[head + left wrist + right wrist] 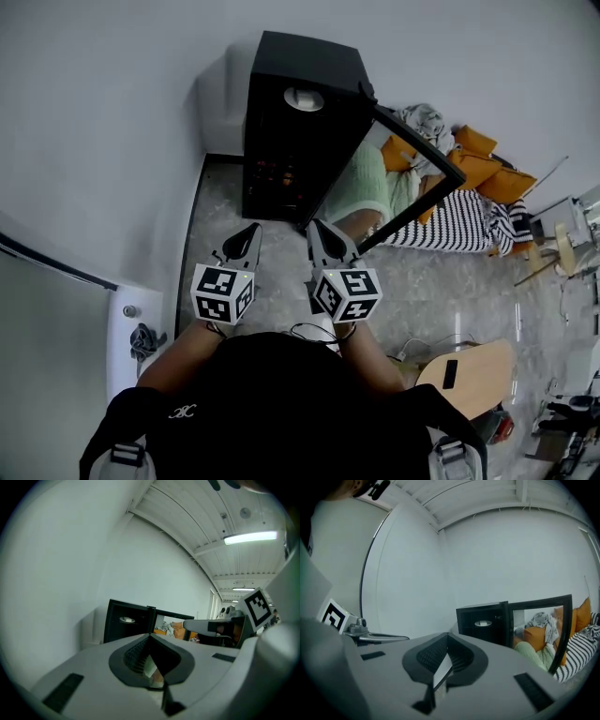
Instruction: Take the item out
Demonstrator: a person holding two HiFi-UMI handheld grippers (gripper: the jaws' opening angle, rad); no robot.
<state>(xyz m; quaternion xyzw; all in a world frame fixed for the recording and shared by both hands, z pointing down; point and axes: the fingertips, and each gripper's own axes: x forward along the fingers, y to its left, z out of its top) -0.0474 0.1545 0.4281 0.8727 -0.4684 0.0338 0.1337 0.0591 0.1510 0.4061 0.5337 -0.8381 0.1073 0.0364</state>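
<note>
A black cabinet (300, 122) stands on the floor against the white wall, its glass door (412, 159) swung open to the right. A pale round item (303, 97) lies on an upper shelf inside; small orange things (277, 178) show dimly lower down. Both grippers hover side by side just in front of the opening. The left gripper (248, 231) is shut with nothing in it, and so is the right gripper (319, 228). In the left gripper view the shut gripper (150, 636) points at the cabinet (129, 625). The right gripper (447, 637) faces the cabinet (483, 620) and round item (483, 623).
Behind the open door lie orange cushions (478, 155), a green cloth (366, 187) and a black-and-white striped fabric (450, 220). A wooden board (469, 370) rests at the lower right. A white ledge (131, 328) with a dark object runs along the left wall.
</note>
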